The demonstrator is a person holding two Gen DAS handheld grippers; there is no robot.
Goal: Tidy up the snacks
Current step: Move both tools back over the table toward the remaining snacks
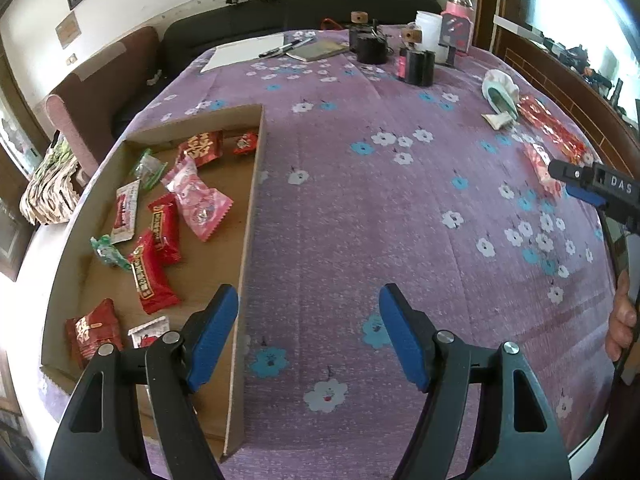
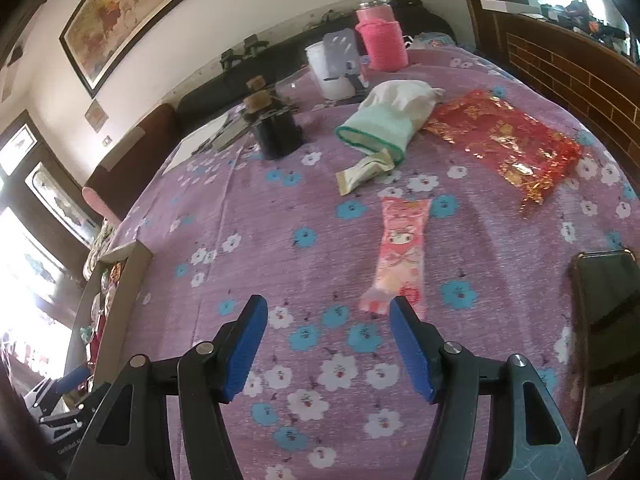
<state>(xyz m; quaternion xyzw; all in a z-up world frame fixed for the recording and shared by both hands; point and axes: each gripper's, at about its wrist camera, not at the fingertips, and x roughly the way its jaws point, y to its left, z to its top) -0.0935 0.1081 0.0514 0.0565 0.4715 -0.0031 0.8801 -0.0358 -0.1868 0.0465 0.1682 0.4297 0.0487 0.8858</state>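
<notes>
Your right claw (image 2: 328, 344) hung spread and empty short of the pink snack packet (image 2: 401, 250); boxing it called for a forward reach, left claw (image 1: 308, 336) also gaping empty

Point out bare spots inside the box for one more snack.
Free: the box floor along its right wall, beside the pink packet, and the far left corner. Crowded: the left side and middle, where red packets lie.

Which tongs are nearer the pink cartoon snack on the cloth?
Right. The right tongs hang open just short of the pink snack; the left tongs are open beside the box, far across the table.
</notes>
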